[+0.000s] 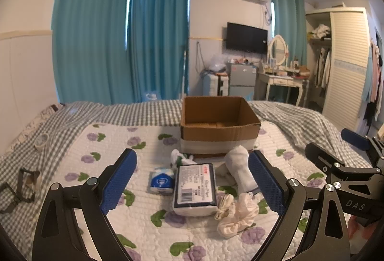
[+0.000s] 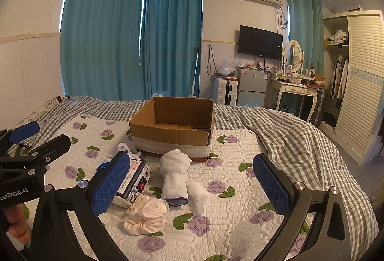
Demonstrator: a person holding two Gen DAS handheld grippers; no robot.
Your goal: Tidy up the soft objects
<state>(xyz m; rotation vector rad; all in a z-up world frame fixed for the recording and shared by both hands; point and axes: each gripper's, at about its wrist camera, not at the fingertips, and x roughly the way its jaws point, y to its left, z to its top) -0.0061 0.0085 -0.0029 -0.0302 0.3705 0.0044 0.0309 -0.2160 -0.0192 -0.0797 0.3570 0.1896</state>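
An open cardboard box (image 1: 219,126) (image 2: 172,129) stands on the flowered quilt. In front of it lie a wrapped tissue pack (image 1: 195,189) (image 2: 134,183), a small blue-and-white pack (image 1: 162,181), a white sock (image 1: 240,167) (image 2: 174,172), a cream scrunchie (image 1: 236,215) (image 2: 145,215) and a small white-and-green cloth (image 1: 180,157). My left gripper (image 1: 192,185) is open above the tissue pack. My right gripper (image 2: 192,185) is open above the sock and a small white ball of cloth (image 2: 199,191). Both are empty.
The flowered quilt (image 2: 240,213) lies on a checked bedspread (image 2: 288,131). A tape roll (image 1: 41,139) and a dark strap (image 1: 24,185) lie at the left. Curtains, a fridge, a dresser and a wardrobe (image 2: 360,83) stand beyond the bed.
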